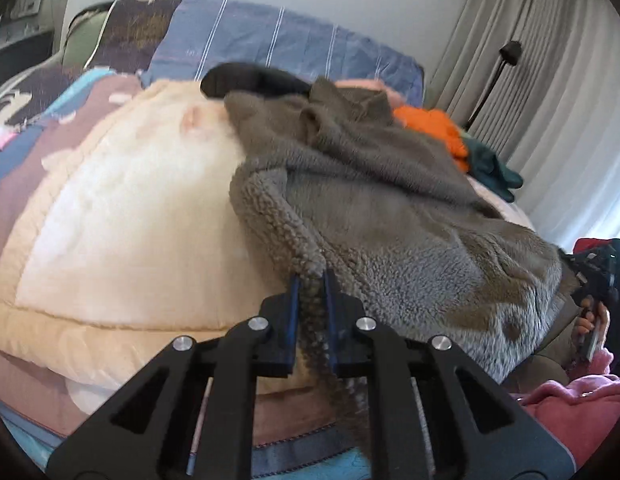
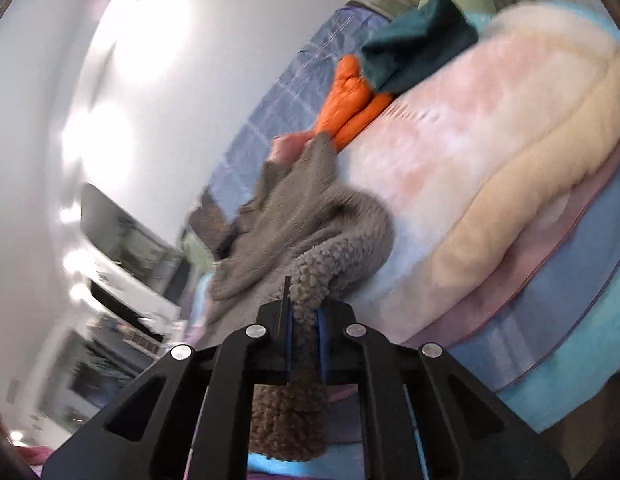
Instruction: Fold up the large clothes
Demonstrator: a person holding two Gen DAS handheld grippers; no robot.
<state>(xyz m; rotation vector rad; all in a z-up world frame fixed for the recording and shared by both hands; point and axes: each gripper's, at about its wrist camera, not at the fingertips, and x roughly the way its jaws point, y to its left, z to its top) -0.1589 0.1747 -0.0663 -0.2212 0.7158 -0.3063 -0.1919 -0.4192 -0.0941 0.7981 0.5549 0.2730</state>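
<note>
Bedding (image 1: pixel 122 220) lies under a grey fleece (image 1: pixel 390 208). Your left claw (image 1: pixel 310 280) and right claw (image 2: pixel 304 304) each pinch its edge, angled downward.

The left claw (image 1: pixel 310 276) is clamped tight, its blue-lined fingers (image 1: pixel 295 304) pinching a fold of the grey fleece garment (image 1: pixel 390 208) and pointing toward twelve o'clock in its own view. The right claw (image 2: pixel 306 304) is likewise closed on a curly hem of the same garment. At three o'clock in the left view, the person's hand (image 1: pixel 590 320) grips the right claw's handle.
</note>
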